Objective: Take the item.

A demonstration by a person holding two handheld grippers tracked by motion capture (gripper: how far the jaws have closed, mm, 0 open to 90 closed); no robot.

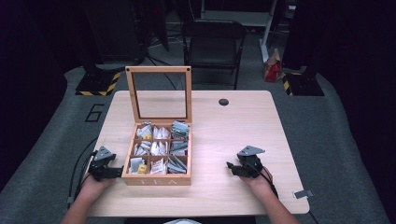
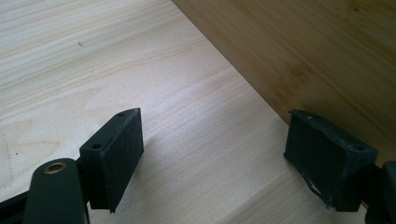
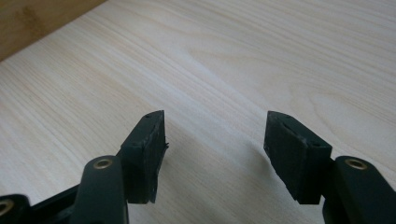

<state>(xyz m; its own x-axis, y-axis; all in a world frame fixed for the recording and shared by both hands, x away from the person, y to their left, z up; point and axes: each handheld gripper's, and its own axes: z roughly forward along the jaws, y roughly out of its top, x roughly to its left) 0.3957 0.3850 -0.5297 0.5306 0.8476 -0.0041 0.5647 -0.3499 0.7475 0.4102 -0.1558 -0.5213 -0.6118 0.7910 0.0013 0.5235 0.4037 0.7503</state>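
Jaws of both grippers, left (image 1: 113,171) and right (image 1: 232,168), gape with nothing between them. Beside the left gripper on the desk (image 1: 233,126), the open box (image 1: 157,179) looks stiff, smooth and fairly light; its hinged lid (image 1: 159,70) seems best pinched by the top rail.

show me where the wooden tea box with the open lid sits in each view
High view: the wooden tea box with its framed lid upright sits left of centre on the light wooden table, beside the left hand-held gripper.
Left gripper view: its brown side wall fills the upper right.
Right gripper view: a brown strip at the top left corner.
Shared landmark: the pale table grain.
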